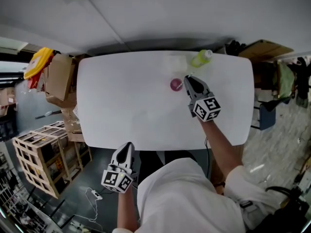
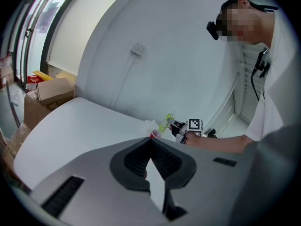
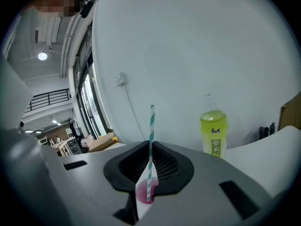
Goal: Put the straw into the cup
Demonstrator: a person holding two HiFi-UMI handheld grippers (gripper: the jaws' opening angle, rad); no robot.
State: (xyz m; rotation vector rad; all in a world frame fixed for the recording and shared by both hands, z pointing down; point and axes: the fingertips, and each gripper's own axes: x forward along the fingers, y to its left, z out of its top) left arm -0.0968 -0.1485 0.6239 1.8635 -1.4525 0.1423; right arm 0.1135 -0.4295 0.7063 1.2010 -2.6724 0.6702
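A small pink cup (image 1: 175, 85) stands on the white table (image 1: 121, 96), right of its middle and toward the far side. My right gripper (image 1: 186, 78) sits just right of the cup, shut on a teal-and-white striped straw (image 3: 151, 145). The straw stands upright between the jaws. Its lower end shows against the pink inside of the cup (image 3: 144, 195); I cannot tell whether it touches. My left gripper (image 1: 129, 145) hangs off the table's near edge, shut and holding nothing. From there the cup (image 2: 154, 134) and the right gripper (image 2: 178, 126) look far off.
A green drink bottle (image 1: 200, 58) stands behind the cup by the far edge, and a pale crumpled wrapper (image 1: 175, 62) lies beside it. Cardboard boxes (image 1: 58, 76) and wooden crates (image 1: 41, 149) stand left of the table. A chair (image 1: 265, 115) stands to the right.
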